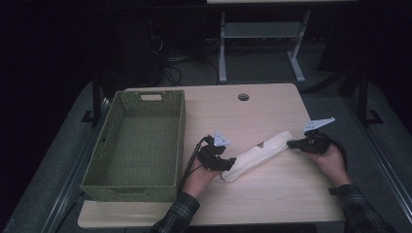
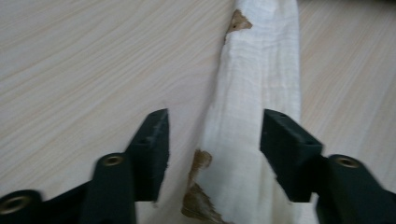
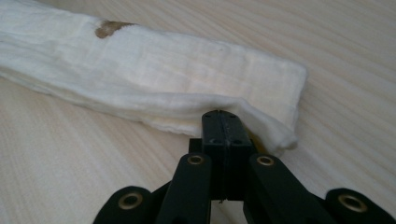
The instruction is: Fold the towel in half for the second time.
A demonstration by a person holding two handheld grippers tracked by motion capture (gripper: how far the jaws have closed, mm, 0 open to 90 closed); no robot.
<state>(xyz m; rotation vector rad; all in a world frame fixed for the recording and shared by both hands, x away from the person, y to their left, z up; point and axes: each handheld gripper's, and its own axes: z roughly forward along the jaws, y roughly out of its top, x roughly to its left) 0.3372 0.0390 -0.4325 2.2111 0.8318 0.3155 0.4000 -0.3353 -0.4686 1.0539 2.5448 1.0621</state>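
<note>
A long folded white towel (image 1: 257,153) with brown patches lies slantwise on the light wooden table (image 1: 272,199). My left gripper (image 1: 228,165) is at its near left end. In the left gripper view the jaws (image 2: 215,140) stand open on either side of the towel (image 2: 257,93), the left pad clear of the cloth. My right gripper (image 1: 291,144) is at the far right end. In the right gripper view its jaws (image 3: 220,116) are shut together, pinching the lower edge of the towel (image 3: 163,79), which lifts a little over the tips.
A green perforated basket (image 1: 182,126) stands on the table's left side, with nothing in it. A round cable hole (image 1: 243,97) sits near the far edge. Beyond the table stands a white desk frame (image 1: 222,53) on a dark floor.
</note>
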